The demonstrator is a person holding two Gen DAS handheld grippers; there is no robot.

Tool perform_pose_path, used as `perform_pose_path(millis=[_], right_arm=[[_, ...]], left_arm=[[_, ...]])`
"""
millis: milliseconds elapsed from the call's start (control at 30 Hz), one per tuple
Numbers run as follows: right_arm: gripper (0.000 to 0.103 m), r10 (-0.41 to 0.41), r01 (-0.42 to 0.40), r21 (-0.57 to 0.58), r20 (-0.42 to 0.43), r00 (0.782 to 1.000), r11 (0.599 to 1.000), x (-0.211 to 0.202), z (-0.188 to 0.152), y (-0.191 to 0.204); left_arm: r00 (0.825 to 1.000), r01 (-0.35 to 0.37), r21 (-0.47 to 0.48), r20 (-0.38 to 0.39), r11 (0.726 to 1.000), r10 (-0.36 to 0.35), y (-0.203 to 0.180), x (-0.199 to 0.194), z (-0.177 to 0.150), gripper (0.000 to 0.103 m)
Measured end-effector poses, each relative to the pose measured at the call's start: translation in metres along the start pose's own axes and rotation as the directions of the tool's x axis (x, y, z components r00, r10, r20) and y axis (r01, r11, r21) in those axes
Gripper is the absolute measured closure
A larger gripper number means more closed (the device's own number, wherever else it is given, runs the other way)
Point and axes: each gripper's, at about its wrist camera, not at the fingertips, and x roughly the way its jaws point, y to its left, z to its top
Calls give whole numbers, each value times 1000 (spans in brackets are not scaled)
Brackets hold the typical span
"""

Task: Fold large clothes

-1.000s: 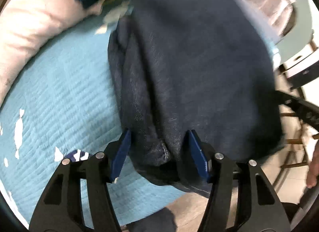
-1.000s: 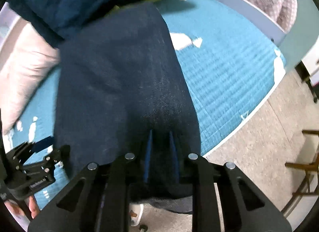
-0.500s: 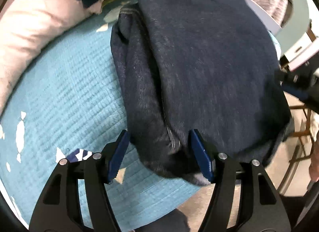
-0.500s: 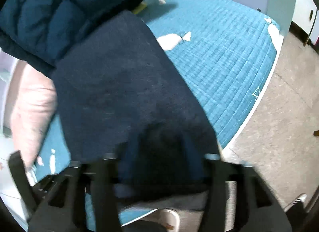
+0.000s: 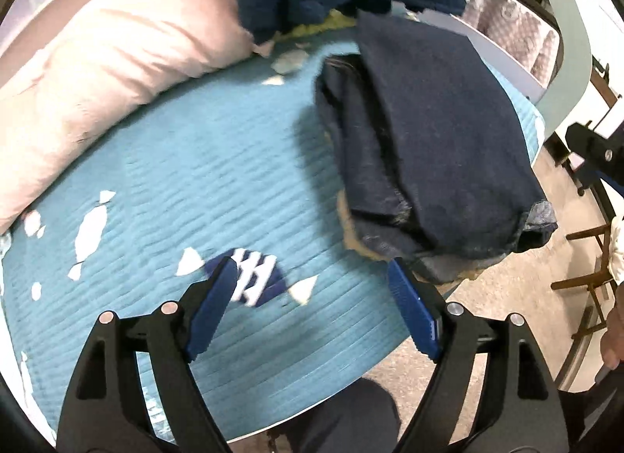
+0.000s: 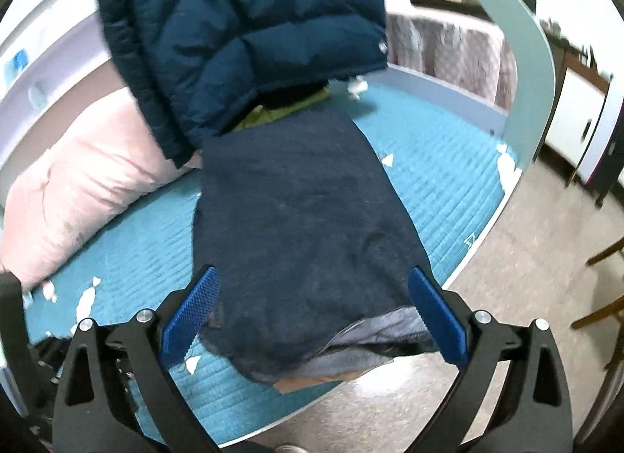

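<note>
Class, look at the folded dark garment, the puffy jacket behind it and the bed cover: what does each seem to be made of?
Folded garment: probably denim, dark matte indigo with a paler inside at the hem.
Puffy jacket: likely nylon-type shell, teal, slight sheen, padded quilted channels.
Bed cover: quilted fabric, matte turquoise, stitched in rows.

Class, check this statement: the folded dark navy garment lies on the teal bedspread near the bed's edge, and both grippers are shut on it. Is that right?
Not quite. The folded dark navy garment does lie on the teal bedspread near the edge, but the left gripper and right gripper are both open, holding nothing, as each wrist view shows.
</note>
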Motion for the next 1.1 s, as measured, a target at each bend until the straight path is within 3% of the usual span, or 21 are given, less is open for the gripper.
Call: perform_pose_path(millis=[233,533,833,1100], right_arm=[[9,23,-9,-110,119,993,994,-52,-21,64],[9,34,13,-192,237,971,981,-113,-49,131],[9,-21,88,-210,304,953,974,-159,-78,172],[9,-45,136,-217,380,924,967,-196,-105,193]], left_arm=[[995,-37,-57,88,998,42,50,-58,-24,23],[968,-99,-130,216,987,126,109,-139,-68,23],[932,-136,-203,306,970,195,143,-206,-113,18],[920,-107,-237,344,966,187,154,-243,-144,18]])
